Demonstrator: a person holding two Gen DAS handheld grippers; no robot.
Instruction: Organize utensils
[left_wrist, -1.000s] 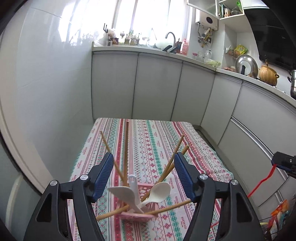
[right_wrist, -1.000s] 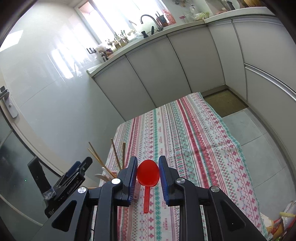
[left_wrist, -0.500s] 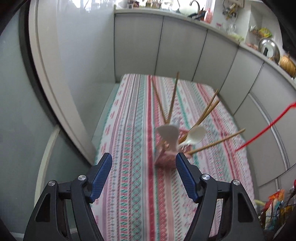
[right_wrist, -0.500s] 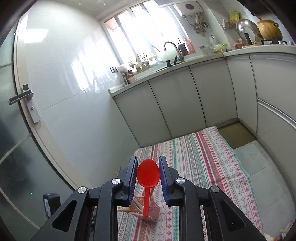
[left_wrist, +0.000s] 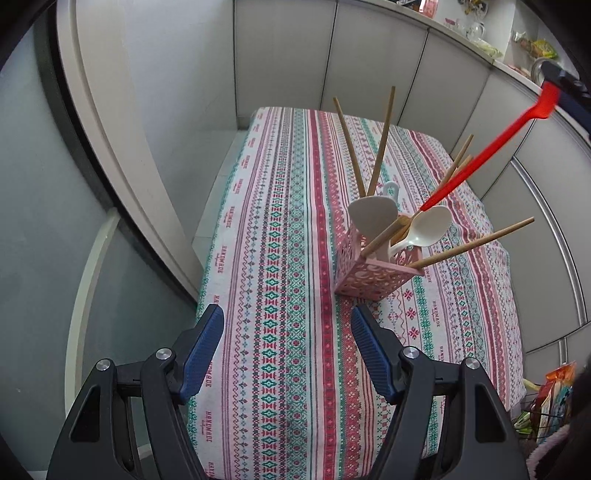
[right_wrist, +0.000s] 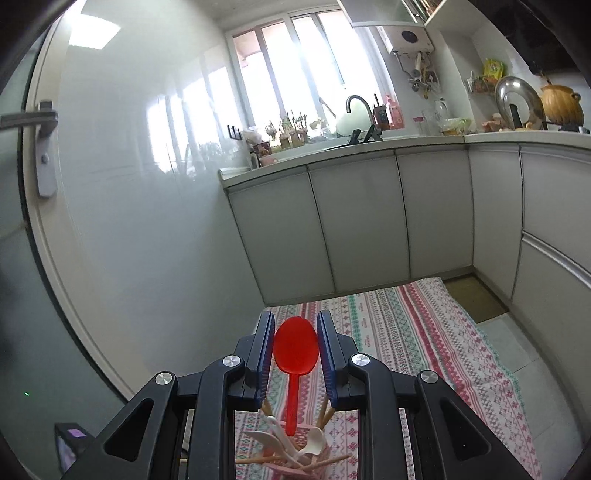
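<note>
A pink perforated utensil holder (left_wrist: 373, 275) stands on the striped tablecloth (left_wrist: 280, 280), filled with wooden chopsticks (left_wrist: 380, 147) and white plastic spoons (left_wrist: 430, 225). My left gripper (left_wrist: 288, 338) hovers open over bare cloth, just in front and left of the holder. My right gripper (right_wrist: 295, 345) is shut on the bowl of a red spoon (right_wrist: 295, 350), whose handle hangs down with its tip just above the holder (right_wrist: 295, 454). From the left wrist view the red spoon (left_wrist: 476, 166) slants down from the upper right, its tip right above the holder's contents.
The table sits in a kitchen corner, with a white wall and a door frame (left_wrist: 110, 147) to the left and grey cabinets (right_wrist: 369, 225) behind and to the right. A bag of items (left_wrist: 550, 398) lies on the floor at the lower right.
My left gripper drew back from around the holder and tilted down over the cloth. My right gripper swung in over the holder, bringing the red spoon's handle tip to just above it.
</note>
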